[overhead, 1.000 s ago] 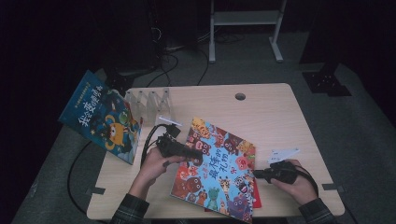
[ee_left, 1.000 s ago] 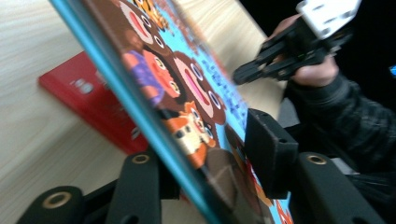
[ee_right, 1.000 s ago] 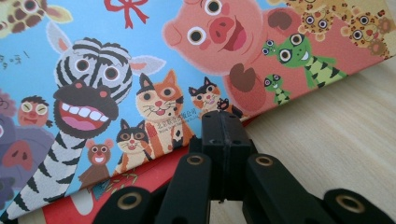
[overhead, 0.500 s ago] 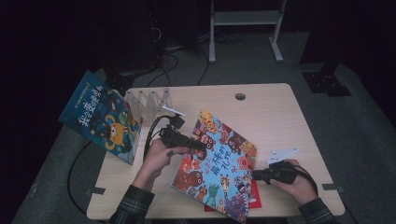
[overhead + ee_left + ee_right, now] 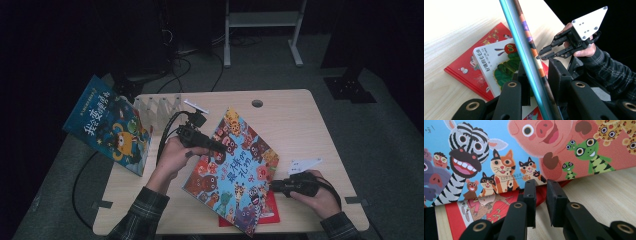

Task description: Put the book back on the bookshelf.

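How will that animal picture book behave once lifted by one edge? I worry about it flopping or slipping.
The animal picture book, clamped at its edge by the left gripper, looks straight along that edge, so it is probably stiff. Its glossy cover may slip. Held at one side, it may swing; the right gripper is near its lower edge.

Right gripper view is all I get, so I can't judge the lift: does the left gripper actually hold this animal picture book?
Observer: Yes. The left gripper has its jaws shut on the animal picture book at its upper left edge, with that side raised off the table.
Operator: What lies under it besides the red book?
Observer: A caterpillar picture book, lying flat on the red book.
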{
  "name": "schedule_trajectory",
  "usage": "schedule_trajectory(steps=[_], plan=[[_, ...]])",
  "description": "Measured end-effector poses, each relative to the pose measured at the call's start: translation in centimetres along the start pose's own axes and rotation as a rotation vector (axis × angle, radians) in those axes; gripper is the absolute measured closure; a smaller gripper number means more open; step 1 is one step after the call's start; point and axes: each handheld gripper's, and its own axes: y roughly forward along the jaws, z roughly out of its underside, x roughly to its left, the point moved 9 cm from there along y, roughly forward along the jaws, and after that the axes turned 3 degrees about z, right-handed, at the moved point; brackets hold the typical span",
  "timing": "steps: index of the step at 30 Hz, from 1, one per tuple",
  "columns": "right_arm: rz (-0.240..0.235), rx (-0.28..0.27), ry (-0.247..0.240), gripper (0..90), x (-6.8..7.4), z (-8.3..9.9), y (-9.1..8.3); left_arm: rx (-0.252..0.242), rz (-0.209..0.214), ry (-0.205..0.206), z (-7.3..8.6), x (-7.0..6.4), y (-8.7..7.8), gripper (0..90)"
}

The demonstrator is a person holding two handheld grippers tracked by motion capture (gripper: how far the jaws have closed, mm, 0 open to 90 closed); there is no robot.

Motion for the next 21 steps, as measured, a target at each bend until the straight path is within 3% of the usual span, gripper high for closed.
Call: schedule_trajectory(steps=[10,16,21], plan=[[-0.005,-0.041,0.019,70.3,-0.1,-0.4,-0.4,0.027,-0.026,0.026,-1.4,-1.3,-0.5,74.8],[0.002,-0.051,0.019,67.1,-0.4,-0.4,-0.5,0.007,-0.015,0.051,-2.7,-2.7,-1.4,79.2],[0.000,-0.052,0.014,65.5,-0.3,-0.5,-0.4,0.050,-0.039,0.082,-2.9,-3.4,-1.3,79.6]])
